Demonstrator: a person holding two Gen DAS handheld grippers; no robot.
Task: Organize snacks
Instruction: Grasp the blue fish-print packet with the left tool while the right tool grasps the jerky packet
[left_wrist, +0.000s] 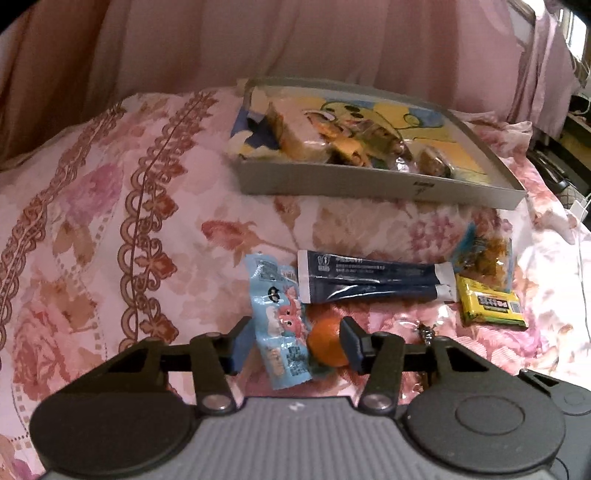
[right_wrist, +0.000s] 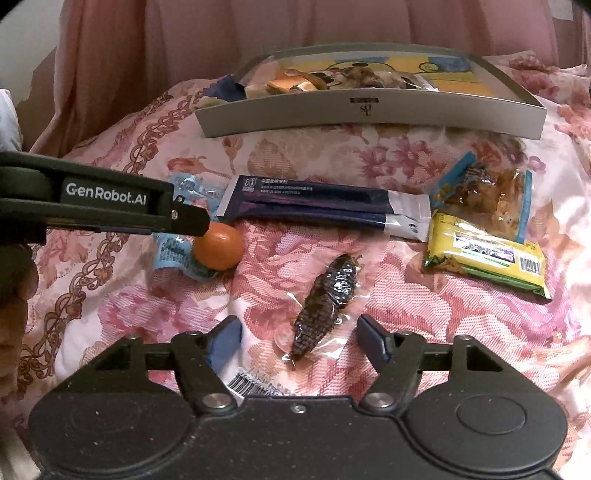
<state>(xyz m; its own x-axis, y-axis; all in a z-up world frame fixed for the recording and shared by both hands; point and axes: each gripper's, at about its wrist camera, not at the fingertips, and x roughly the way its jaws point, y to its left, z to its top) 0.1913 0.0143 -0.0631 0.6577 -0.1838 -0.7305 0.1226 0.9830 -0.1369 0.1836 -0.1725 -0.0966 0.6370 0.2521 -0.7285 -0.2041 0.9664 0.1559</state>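
My left gripper (left_wrist: 295, 345) is open low over the bedspread. A light blue snack packet (left_wrist: 280, 332) and a small orange (left_wrist: 327, 343) lie between its fingers, and the right finger is close against the orange. In the right wrist view the left gripper (right_wrist: 192, 221) comes in from the left, over the same orange (right_wrist: 218, 245) and blue packet (right_wrist: 173, 254). My right gripper (right_wrist: 299, 339) is open around a clear vacuum pack holding a dark brown snack (right_wrist: 325, 306). A shallow grey box (left_wrist: 369, 181) (right_wrist: 369, 110) with several snacks inside sits at the back.
Two long dark blue packets (right_wrist: 314, 206) (left_wrist: 373, 277), a yellow packet (right_wrist: 484, 254) and a blue-edged clear packet of brown snacks (right_wrist: 487, 195) lie before the box. A barcoded wrapper (right_wrist: 255, 386) shows under my right gripper. A hand (right_wrist: 14, 295) is at the left edge. Pink curtains hang behind.
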